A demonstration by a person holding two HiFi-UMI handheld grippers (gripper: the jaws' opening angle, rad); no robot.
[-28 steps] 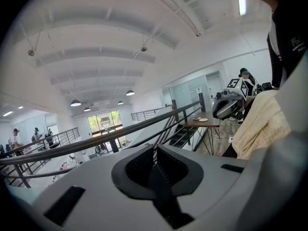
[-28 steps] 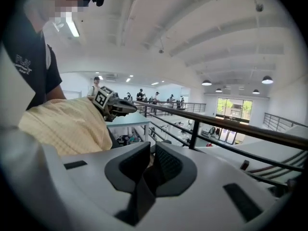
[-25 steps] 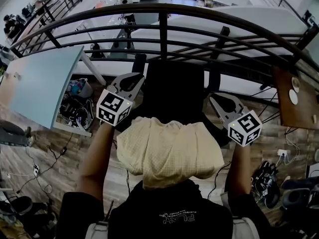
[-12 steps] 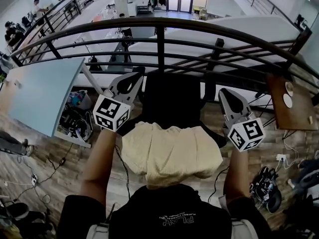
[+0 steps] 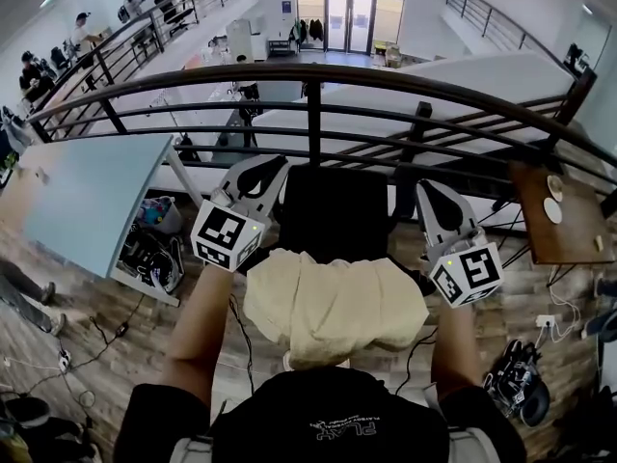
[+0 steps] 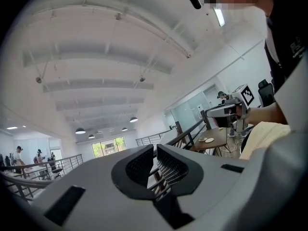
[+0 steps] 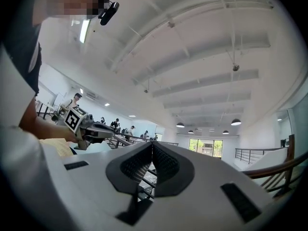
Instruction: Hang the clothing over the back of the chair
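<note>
Clothing (image 5: pixel 333 302) draped on chair (image 5: pixel 333 210): head view | gripper views: left gripper (image 6: pixel 155 148), right gripper (image 7: pixel 152 145) both pressed together, empty

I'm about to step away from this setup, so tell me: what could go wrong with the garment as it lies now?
1. The clothing lies bunched on the chair, seemingly mostly on its near side; it may slide off.
2. Both the left tongs and the right tongs are shut and empty, raised beside the chair, so nothing would catch it.
</note>
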